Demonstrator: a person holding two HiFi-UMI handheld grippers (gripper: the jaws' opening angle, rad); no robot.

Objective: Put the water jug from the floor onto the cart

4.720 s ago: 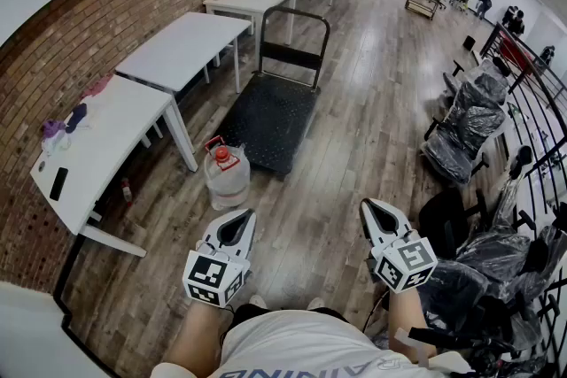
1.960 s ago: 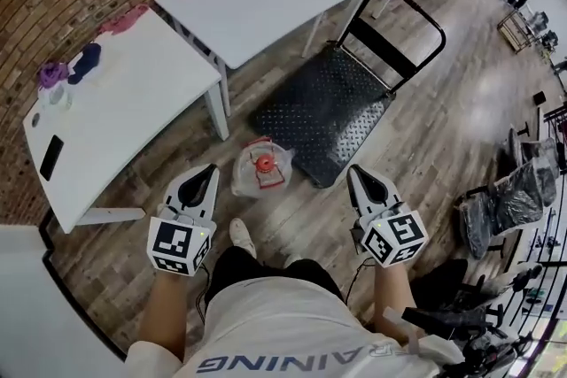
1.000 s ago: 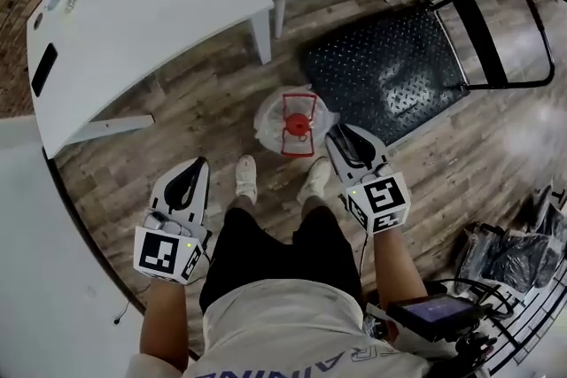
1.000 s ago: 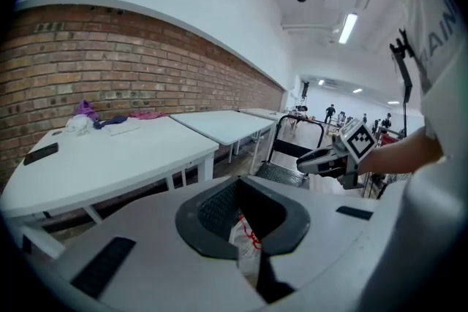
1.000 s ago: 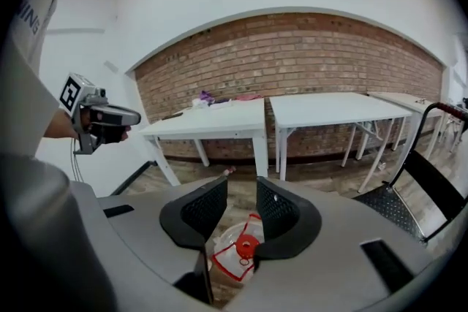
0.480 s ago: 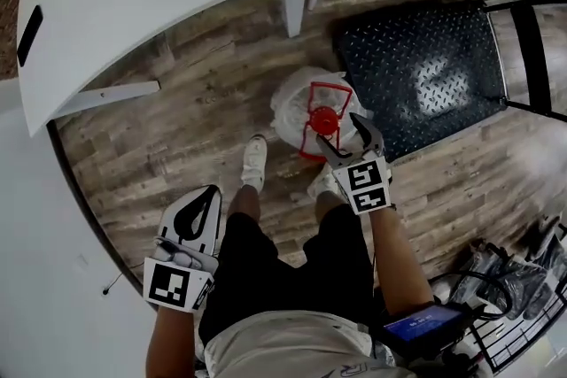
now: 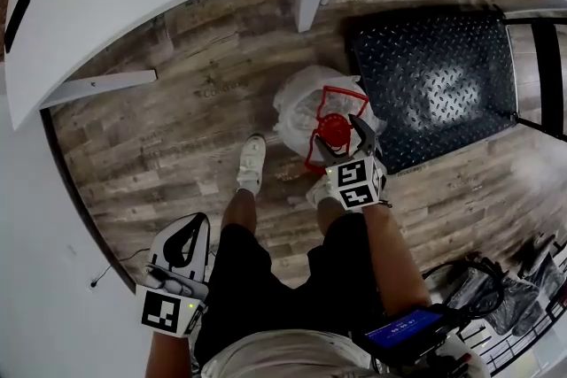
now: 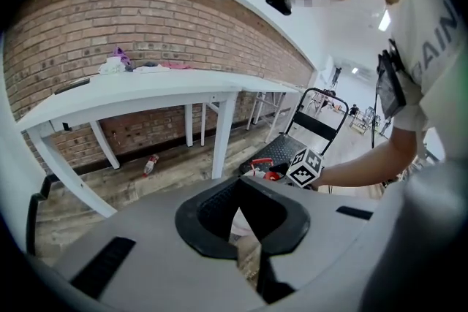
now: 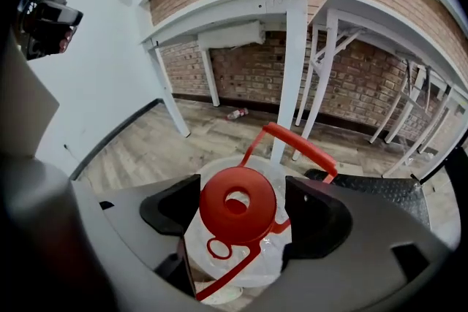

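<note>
Standing on the wooden floor (image 7: 177, 102) just beside the near edge of the cart (image 7: 434, 84), the water jug (image 7: 306, 106) is seen not yet lifted, so the task is judged to be at its opening step, with the grasp itself not made. The right gripper (image 7: 339, 137) is held low over the jug's top, and its fingers (image 9: 172, 208) are opening wide; the red cap (image 9: 238, 204) is framed between them in the right gripper view, but no pad is pressed against it. The red handle (image 9: 303, 146) is raised behind the cap and is untouched. The left gripper (image 7: 200, 221) is kept well apart from the jug, by the person's side, with its fingers (image 8: 212, 212) brought together at the tips and nothing held. Closing on the jug, raising it and setting it on the cart's black studded deck are all left to be done. Little writing can be read: the marker cubes carry only black-and-white square patterns, no label is made out on the jug, and a few large letters on the person's shirt (image 8: 442, 18), cut off at the frame's edge, appear to read "AIN".
</note>
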